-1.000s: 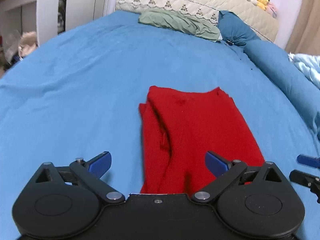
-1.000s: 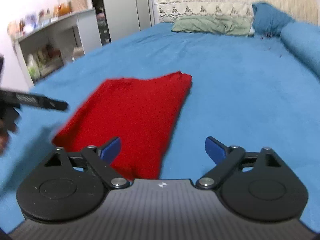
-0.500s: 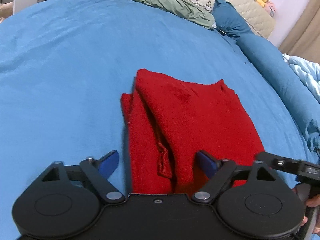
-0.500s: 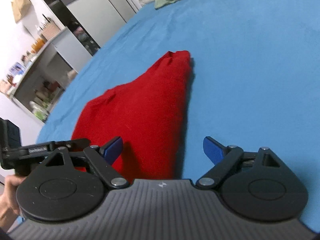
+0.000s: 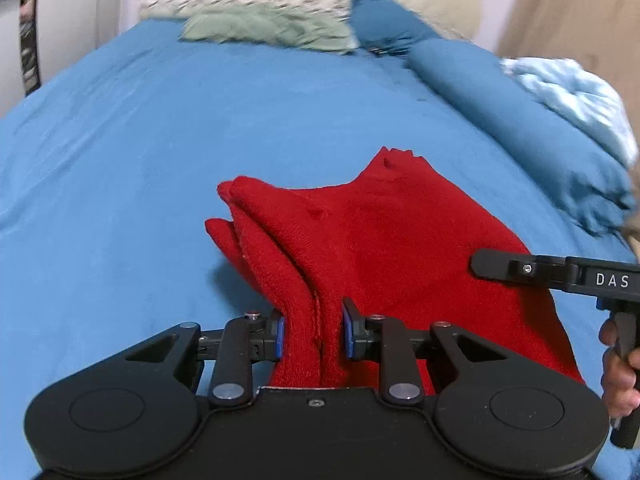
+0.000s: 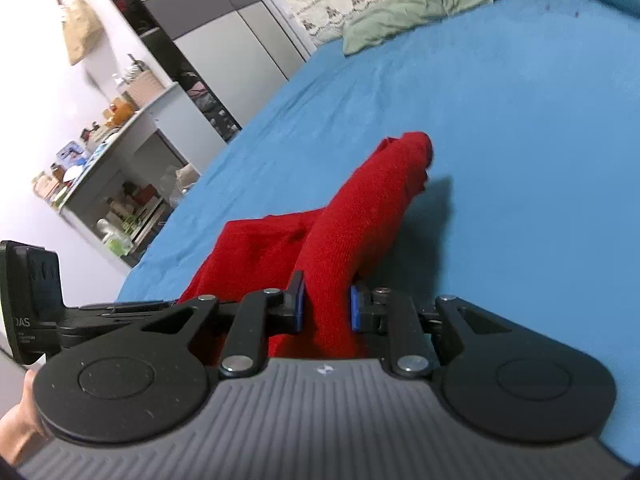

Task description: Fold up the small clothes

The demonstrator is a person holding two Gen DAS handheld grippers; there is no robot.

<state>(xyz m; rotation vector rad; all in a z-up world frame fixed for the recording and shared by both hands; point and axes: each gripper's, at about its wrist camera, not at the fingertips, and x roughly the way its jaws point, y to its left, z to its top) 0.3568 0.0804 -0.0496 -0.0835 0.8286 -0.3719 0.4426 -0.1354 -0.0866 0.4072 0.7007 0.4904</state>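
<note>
- Over at nine o'clock in the right wrist view, an open white shelf unit (image 6: 116,176) holds bottles, jars and small boxes too blurred to name; a woven basket (image 6: 146,82) stands on its top and a tan bag (image 6: 80,28) hangs on the wall above.
- Red knit garment (image 5: 380,248) lies partly folded on the blue bedsheet (image 5: 160,140), its near edge bunched and raised off the sheet.
- Left gripper (image 5: 313,334) points down at a slant; its jaws are closing, with a thick fold of the garment's near left edge between the blue pads, which touch it.
- Right gripper (image 6: 326,306) is rolled to one side; its jaws are closing on the garment's near right corner, the cloth pinched between the pads.
- At three o'clock in the left wrist view, a hand (image 5: 620,372) grips the other tool's handle, which bears the white letters "DAS".
</note>
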